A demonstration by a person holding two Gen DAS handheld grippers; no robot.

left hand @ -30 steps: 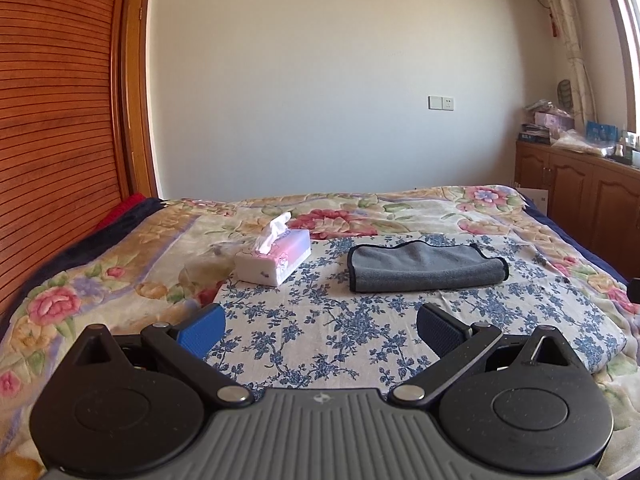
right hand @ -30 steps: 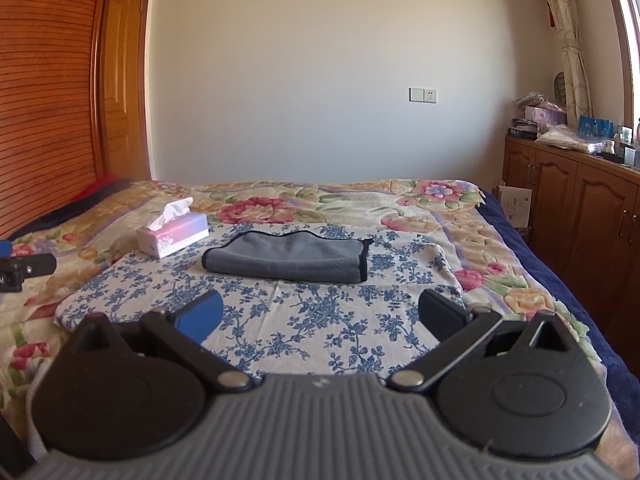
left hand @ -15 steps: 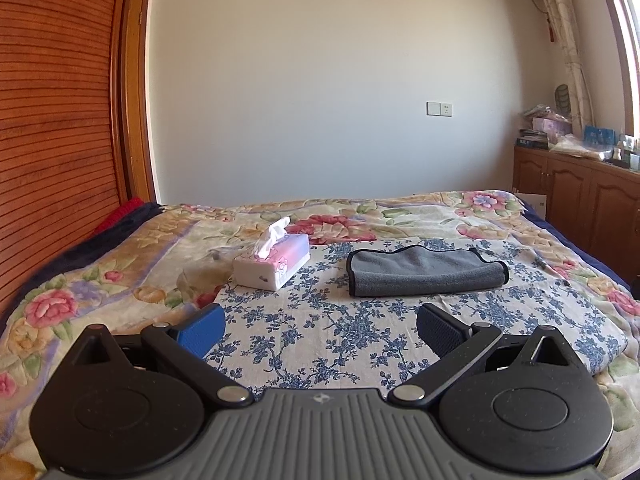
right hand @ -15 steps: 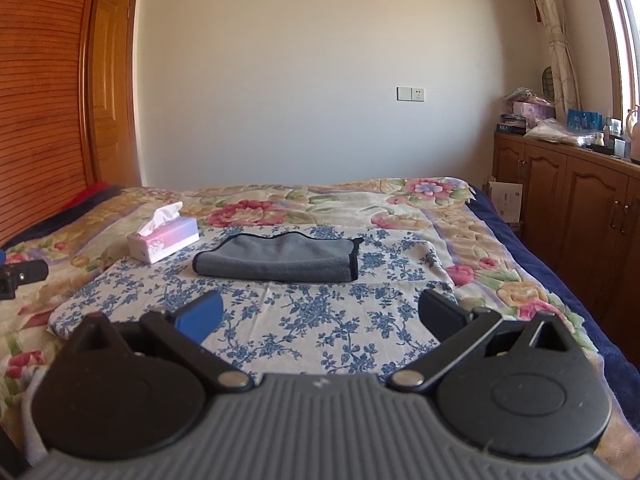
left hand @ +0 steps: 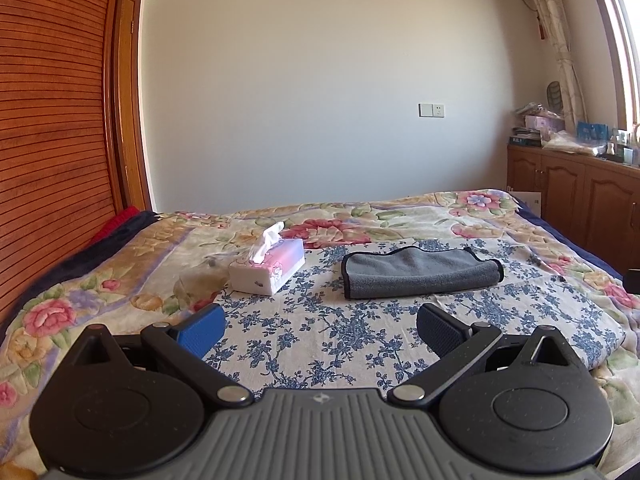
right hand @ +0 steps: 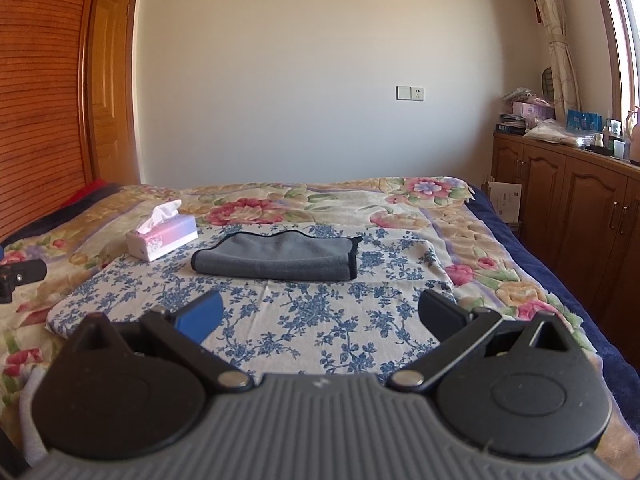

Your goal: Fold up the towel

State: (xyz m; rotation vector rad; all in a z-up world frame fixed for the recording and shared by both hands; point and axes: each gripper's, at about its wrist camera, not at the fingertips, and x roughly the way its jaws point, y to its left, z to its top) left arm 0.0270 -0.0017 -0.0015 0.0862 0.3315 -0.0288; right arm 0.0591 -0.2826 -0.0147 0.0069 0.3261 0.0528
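**Towel lies folded on the bed, both grippers empty**

The grey towel (left hand: pixel 420 274) rests on the blue-flowered cloth (left hand: pixel 320 320), right of the tissue box (left hand: pixel 267 270). The left gripper (left hand: pixel 320 330) and right gripper (right hand: pixel 320 314) hang near the cloth's front edge, jaws spread wide.

- The towel (left hand: pixel 420 276) lies on a cloth (left hand: pixel 320 320) spread on the bed (left hand: pixel 500 216).
- The tissue box (left hand: pixel 268 270) sits left of the towel, at the cloth's far left corner.
- A cabinet (right hand: pixel 568 200) stands right of the bed.
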